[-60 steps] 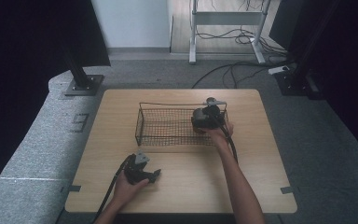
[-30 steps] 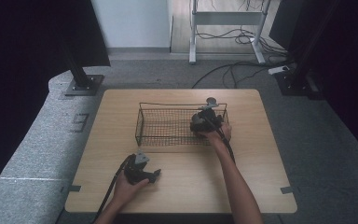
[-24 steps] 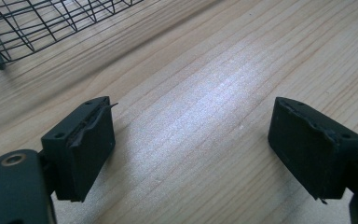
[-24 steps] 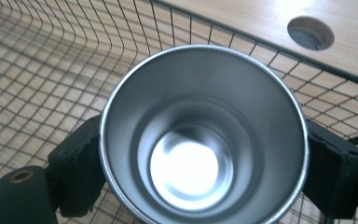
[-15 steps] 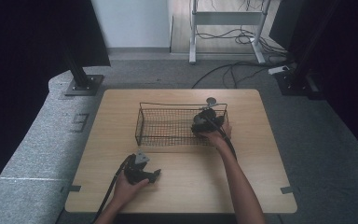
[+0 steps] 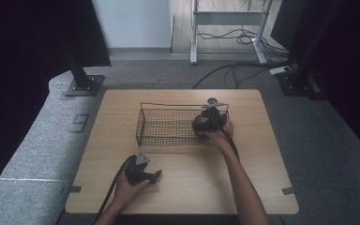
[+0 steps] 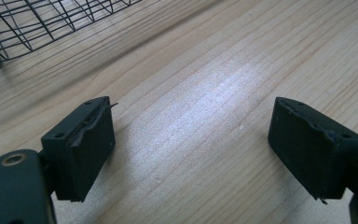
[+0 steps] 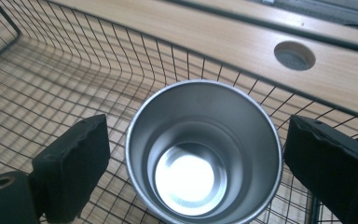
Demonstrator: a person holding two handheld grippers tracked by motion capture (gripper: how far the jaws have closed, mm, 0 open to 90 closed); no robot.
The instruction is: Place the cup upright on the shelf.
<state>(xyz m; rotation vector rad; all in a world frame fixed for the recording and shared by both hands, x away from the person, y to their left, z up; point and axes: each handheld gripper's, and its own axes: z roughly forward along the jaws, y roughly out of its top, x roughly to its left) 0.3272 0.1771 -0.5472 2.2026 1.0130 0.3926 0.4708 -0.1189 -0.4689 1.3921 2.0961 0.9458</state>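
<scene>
A shiny steel cup (image 8: 200, 154) stands upright inside the black wire basket (image 8: 51, 56), near its right end. My right gripper (image 8: 198, 156) is open, one jaw on each side of the cup, with a small gap on both sides. In the high view the right gripper (image 6: 205, 123) hangs over the right end of the basket (image 6: 168, 126) and covers the cup. My left gripper (image 6: 143, 172) rests on the table near the front edge. The left gripper (image 7: 191, 144) is open over bare wood with nothing between its jaws.
The wooden table (image 6: 262, 187) has a round cable hole (image 6: 212, 100) just behind the basket. A corner of the basket (image 7: 23, 23) lies ahead of the left gripper. Dark stands and cables sit on the floor beyond the table.
The right gripper has shifted slightly toward the person at the basket's right end. The left gripper has not moved.
</scene>
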